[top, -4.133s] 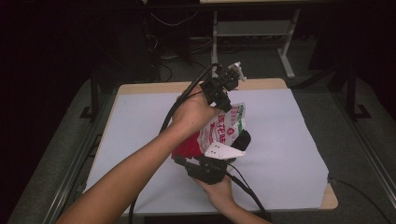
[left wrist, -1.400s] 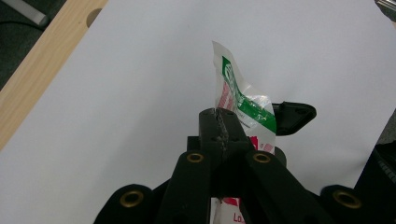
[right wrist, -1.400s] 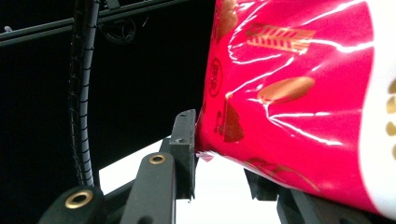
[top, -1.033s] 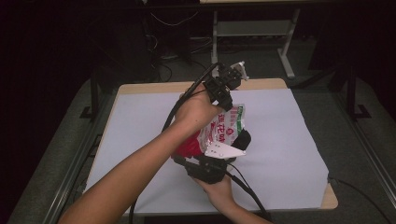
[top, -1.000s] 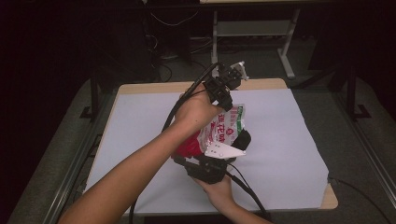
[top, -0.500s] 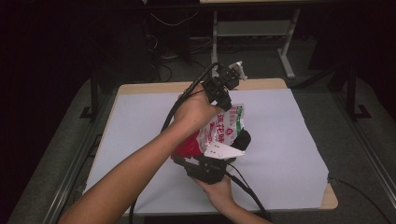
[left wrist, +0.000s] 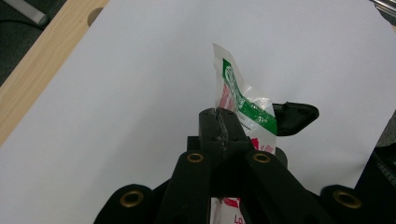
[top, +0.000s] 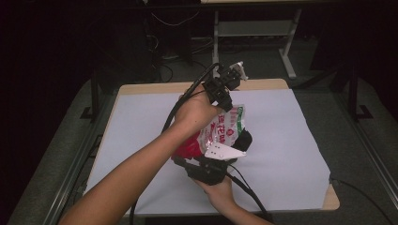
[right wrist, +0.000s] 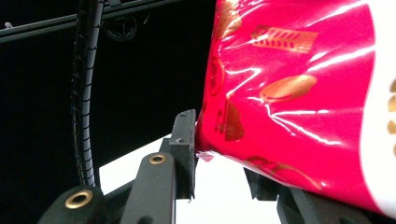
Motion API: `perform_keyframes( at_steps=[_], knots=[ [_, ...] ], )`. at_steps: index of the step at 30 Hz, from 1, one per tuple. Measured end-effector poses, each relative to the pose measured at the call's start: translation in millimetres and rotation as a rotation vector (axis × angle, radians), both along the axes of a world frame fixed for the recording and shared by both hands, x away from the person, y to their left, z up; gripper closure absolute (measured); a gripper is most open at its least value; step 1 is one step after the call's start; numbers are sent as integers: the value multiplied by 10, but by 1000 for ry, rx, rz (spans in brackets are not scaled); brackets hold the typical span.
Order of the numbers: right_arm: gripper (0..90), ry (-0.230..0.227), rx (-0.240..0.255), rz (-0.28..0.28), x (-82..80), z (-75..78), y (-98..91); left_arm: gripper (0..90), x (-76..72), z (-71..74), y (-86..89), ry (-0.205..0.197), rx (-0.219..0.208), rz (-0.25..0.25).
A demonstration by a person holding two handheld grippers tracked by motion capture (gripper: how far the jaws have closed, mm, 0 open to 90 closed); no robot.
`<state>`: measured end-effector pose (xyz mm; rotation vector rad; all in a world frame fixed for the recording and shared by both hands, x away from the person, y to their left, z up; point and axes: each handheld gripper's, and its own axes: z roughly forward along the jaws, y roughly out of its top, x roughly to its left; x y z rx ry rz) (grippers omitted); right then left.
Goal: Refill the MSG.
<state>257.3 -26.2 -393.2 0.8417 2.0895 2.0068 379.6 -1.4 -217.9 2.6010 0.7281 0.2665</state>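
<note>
A snack bag (top: 221, 131), red low down and clear with green and red print at the top, is held up above the white-covered table (top: 291, 140). My left gripper (top: 229, 104) comes from above and is shut on the bag's top edge; in the left gripper view the jaws of this left gripper (left wrist: 219, 125) pinch the clear printed corner of the bag (left wrist: 239, 99). My right gripper (top: 237, 143) is below, with the person's hand under it. In the right gripper view the red foil of the bag (right wrist: 299, 84) sits between the right gripper (right wrist: 222, 163) jaws, pressed against the left one.
A wooden table edge (top: 155, 87) shows beyond the white sheet. A metal frame (top: 253, 33) and cables stand on the dark floor behind the table. Black cables (top: 178, 105) trail from both grippers. Bare white sheet lies left and right of the hands.
</note>
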Motion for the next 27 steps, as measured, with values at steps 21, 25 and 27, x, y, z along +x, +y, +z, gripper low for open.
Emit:
perform_keyframes(
  at_steps=[21,25,27],
  knots=[
    [680,0,-15,1,20,-29,-17,900,-38,49,116,3,-73,-12],
    [685,5,-28,7,13,-61,16,900,-65,57,212,10,-97,-16],
    [687,4,-36,9,8,-73,29,900,-80,55,264,9,-117,-12]
  ],
)
